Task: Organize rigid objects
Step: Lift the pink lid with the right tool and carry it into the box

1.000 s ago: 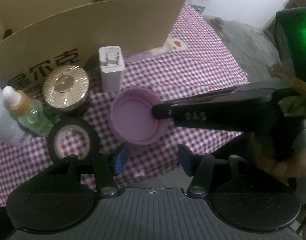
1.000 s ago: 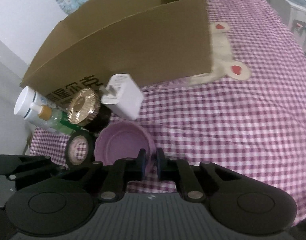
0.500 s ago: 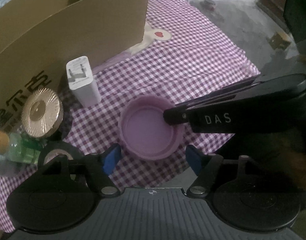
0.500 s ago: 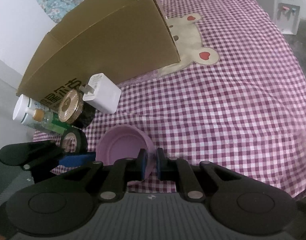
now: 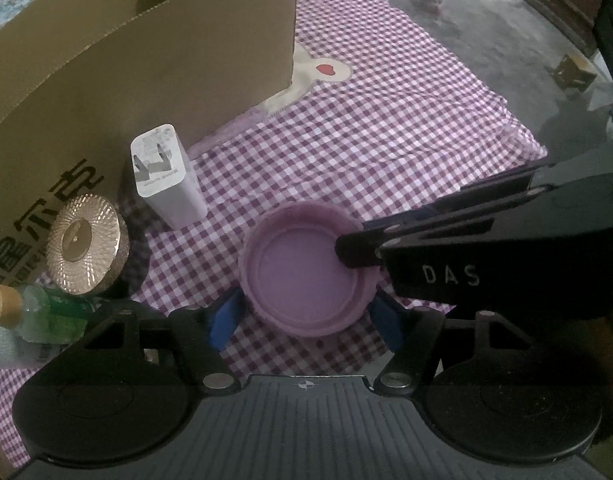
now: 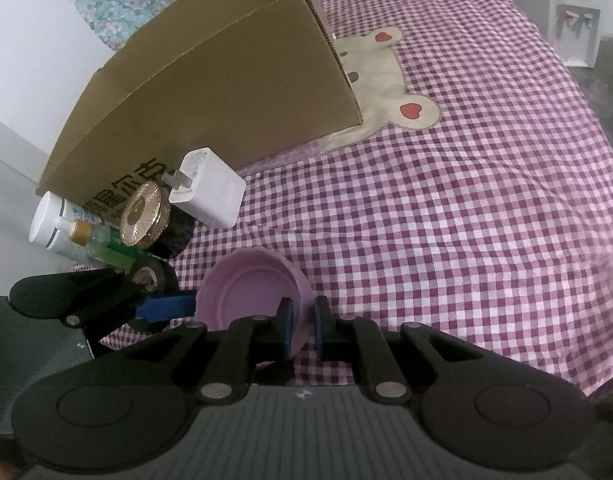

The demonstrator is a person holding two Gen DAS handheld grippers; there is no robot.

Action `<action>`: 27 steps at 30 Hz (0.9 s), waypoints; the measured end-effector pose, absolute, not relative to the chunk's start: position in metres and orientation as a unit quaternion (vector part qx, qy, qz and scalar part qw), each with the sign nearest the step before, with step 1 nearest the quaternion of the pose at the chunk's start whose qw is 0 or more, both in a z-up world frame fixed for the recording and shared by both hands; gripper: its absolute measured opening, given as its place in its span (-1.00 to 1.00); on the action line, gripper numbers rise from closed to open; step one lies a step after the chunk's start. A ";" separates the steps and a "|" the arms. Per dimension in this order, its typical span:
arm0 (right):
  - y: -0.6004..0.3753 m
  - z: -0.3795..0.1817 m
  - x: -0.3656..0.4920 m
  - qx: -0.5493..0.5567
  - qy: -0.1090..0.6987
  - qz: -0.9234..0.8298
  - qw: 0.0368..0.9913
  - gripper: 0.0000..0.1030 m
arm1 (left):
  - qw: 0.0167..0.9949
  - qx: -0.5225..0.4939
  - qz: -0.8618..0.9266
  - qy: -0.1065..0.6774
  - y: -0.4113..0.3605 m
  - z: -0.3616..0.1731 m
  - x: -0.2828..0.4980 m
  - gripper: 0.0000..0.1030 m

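Low in the centre of both wrist views, the shallow round purple plastic lid [image 5: 306, 276] lies hollow side up on the purple-and-white checked cloth [image 6: 466, 220]. The right gripper [image 6: 302, 326] is clamped on the lid's rim, one pad inside and one outside. The left gripper [image 5: 306, 320] straddles the lid; its jaws have just been opening and now stand wide, pads clear. At left, before the brown cardboard box [image 5: 166, 80], stand a white plug charger [image 5: 166, 178] and a gold-lidded jar [image 5: 84, 250].
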State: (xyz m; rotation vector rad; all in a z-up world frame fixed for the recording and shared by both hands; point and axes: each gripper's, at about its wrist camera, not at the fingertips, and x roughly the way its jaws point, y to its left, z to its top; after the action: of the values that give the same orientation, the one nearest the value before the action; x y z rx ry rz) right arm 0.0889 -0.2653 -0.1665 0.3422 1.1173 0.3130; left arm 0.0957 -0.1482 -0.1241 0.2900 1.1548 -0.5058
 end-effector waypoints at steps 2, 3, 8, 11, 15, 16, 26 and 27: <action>-0.264 -0.165 0.086 0.158 0.524 0.145 0.824 -0.77 | 0.800 0.135 -0.237 0.535 -0.148 -0.121 0.093 0.33; -0.263 -0.165 0.084 0.159 0.523 0.144 0.825 -0.77 | 0.802 0.138 -0.237 0.531 -0.148 -0.119 0.091 0.33; -0.261 -0.144 0.072 0.160 0.507 0.142 0.835 -0.77 | 0.818 0.139 -0.233 0.507 -0.144 -0.095 0.079 0.33; -0.255 -0.116 0.060 0.141 0.481 0.141 0.854 -0.77 | 0.836 0.134 -0.229 0.481 -0.139 -0.071 0.069 0.33; -0.245 -0.070 0.050 0.113 0.434 0.153 0.881 -0.76 | 0.862 0.125 -0.217 0.440 -0.126 -0.030 0.061 0.33; -0.240 -0.058 0.050 0.101 0.420 0.159 0.888 -0.76 | 0.870 0.125 -0.213 0.428 -0.120 -0.018 0.062 0.33; -0.191 0.034 0.122 0.039 0.341 0.254 0.904 -0.75 | 0.909 0.098 -0.154 0.374 -0.062 0.051 0.120 0.33; -0.186 0.035 0.138 0.041 0.350 0.264 0.898 -0.75 | 0.908 0.095 -0.147 0.381 -0.057 0.050 0.129 0.33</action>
State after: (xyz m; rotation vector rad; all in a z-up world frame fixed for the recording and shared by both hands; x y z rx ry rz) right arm 0.1377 -0.1863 0.0349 0.0848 0.7240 0.5459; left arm 0.1294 -0.0573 0.0500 0.1954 0.7872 -0.3039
